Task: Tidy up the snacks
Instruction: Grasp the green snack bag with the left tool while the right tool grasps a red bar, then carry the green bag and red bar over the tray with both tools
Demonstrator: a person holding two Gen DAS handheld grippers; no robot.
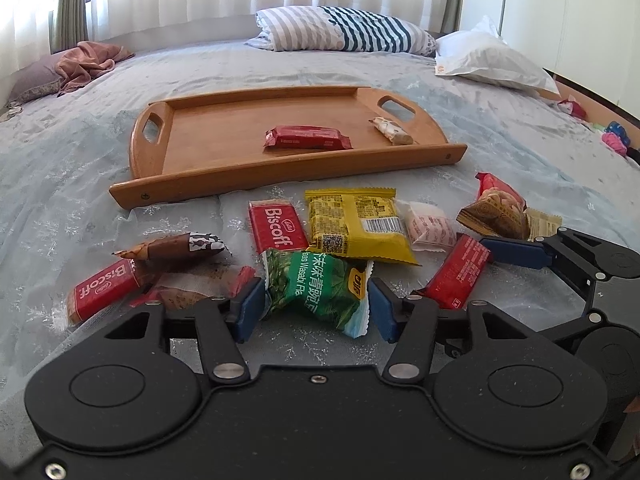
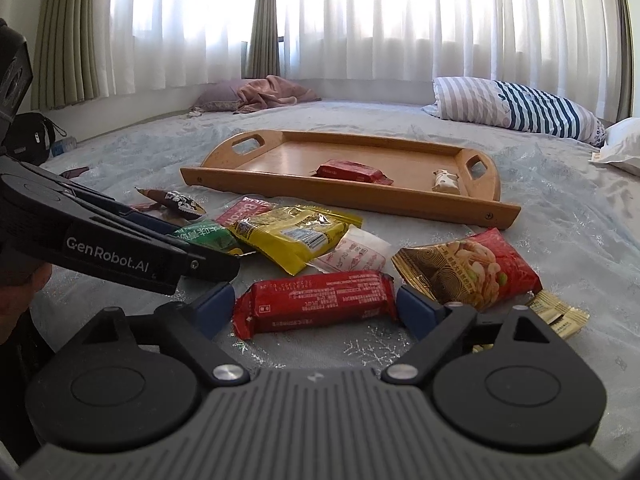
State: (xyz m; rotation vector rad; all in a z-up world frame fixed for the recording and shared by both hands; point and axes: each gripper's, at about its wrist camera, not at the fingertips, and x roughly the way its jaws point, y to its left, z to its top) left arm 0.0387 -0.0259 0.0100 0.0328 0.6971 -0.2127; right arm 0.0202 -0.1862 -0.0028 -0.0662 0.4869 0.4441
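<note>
Both tongs straddle snacks on the bed: left tongs (image 1: 316,306) around a green pea packet (image 1: 316,284), right tongs (image 2: 316,312) around a red bar (image 2: 314,300), neither visibly pinching yet. Next: close, lift, carry to the wooden tray (image 1: 208,136) beyond.

Small gold packet (image 2: 558,314) half hidden; tray snack (image 1: 391,130) label unreadable

Each camera sits on a gripper and looks forward and a little down, low over the bed (image 1: 80,152). The left camera is very close to a green packet (image 1: 316,288). The right camera is very close to a red bar (image 2: 316,300). Both see the wooden tray (image 1: 280,168) farther off, the pile of snacks, the striped pillow (image 1: 344,30) and the curtains (image 2: 360,20).
</note>
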